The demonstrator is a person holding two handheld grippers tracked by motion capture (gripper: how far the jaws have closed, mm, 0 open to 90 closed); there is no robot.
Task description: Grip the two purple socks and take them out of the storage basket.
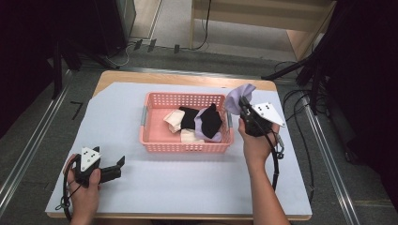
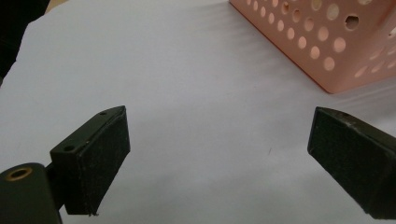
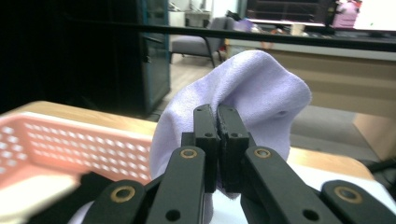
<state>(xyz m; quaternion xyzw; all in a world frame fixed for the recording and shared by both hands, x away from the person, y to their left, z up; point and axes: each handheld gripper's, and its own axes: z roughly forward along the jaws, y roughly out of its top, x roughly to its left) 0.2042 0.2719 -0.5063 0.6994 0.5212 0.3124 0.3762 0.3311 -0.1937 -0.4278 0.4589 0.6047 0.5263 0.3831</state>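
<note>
My right gripper [image 1: 243, 106] holds a lilac sock [image 1: 239, 97] in the air, just past the right end of the pink basket [image 1: 155, 140]. Its jaws are pressed together on a fold of the cloth; in the right gripper view the sock [image 3: 243, 100] bulges up and around the two closed tips, and the basket [image 3: 70, 140] lies lower and to the left of them. The sock rises from the jaws, with its long axis running up and slightly rightward, away from me, in the high view. None of it touches the table [image 1: 187, 178].

The basket sits in the middle of the table and holds a loose heap: a black sock [image 1: 209, 121], another lilac piece [image 1: 202, 131] and a cream cloth [image 1: 174, 119].

My left gripper [image 1: 117, 166] rests low on the table at the near left corner, well apart from the basket. Its jaws stand wide apart with nothing between them, pointing toward the basket's near left corner [image 2: 327, 51].

My right hand [image 1: 256, 140] is the one carrying the load, and the bare table to the right of the basket and toward me is closest to it. I judge the sock would go down there, or back left over the rim, if it belongs in the basket.
</note>
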